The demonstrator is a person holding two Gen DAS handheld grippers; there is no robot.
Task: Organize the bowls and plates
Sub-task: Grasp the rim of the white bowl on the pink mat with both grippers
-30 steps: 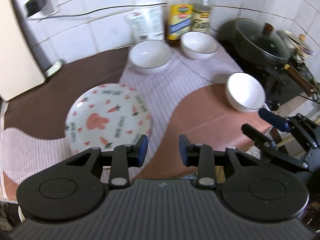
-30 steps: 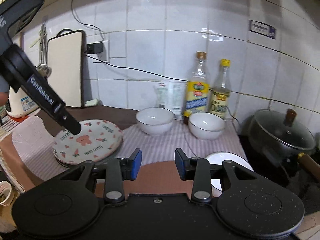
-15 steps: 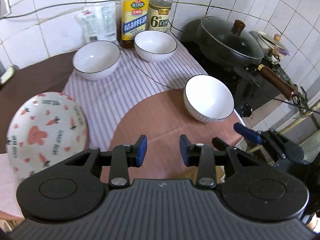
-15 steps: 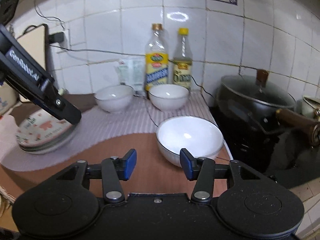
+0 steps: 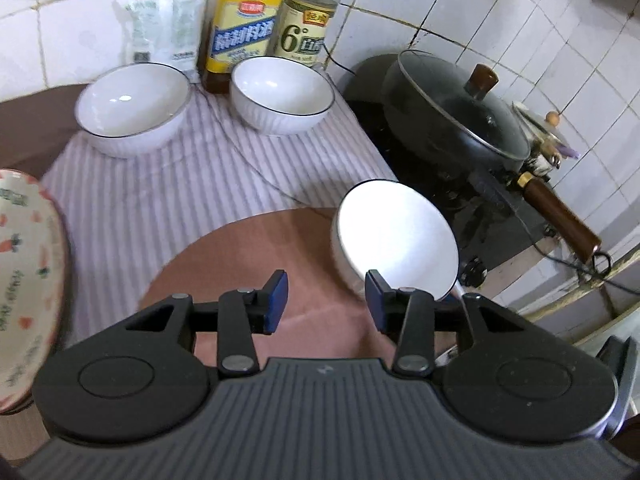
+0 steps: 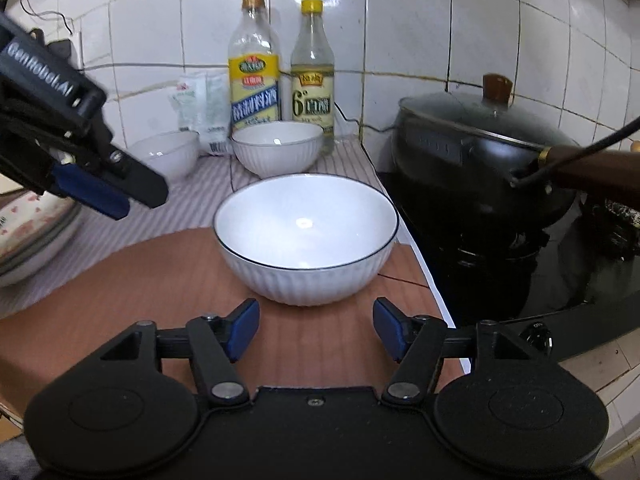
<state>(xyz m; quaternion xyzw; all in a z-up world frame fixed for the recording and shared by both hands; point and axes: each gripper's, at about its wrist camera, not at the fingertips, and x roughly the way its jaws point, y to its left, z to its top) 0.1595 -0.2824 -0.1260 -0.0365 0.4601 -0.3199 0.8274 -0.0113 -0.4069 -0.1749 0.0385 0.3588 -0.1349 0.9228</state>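
**Right gripper closes in on the near bowl**

As the right gripper [image 6: 314,330] has come nearer, the near bowl [image 6: 306,238] fills mid-frame, just ahead of its spread, empty fingers. The left gripper [image 5: 326,300], also spread and empty, hovers beside it; the carrot plate [image 5: 28,280] has slid to the left edge.

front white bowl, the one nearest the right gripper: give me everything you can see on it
The front bowl is white and glossy, ceramic by the look, with a thin dark rim line and vertical ribs outside. It stands upright and empty on the brown mat, near the counter edge beside the stove. The right gripper is open just short of it, touching nothing.
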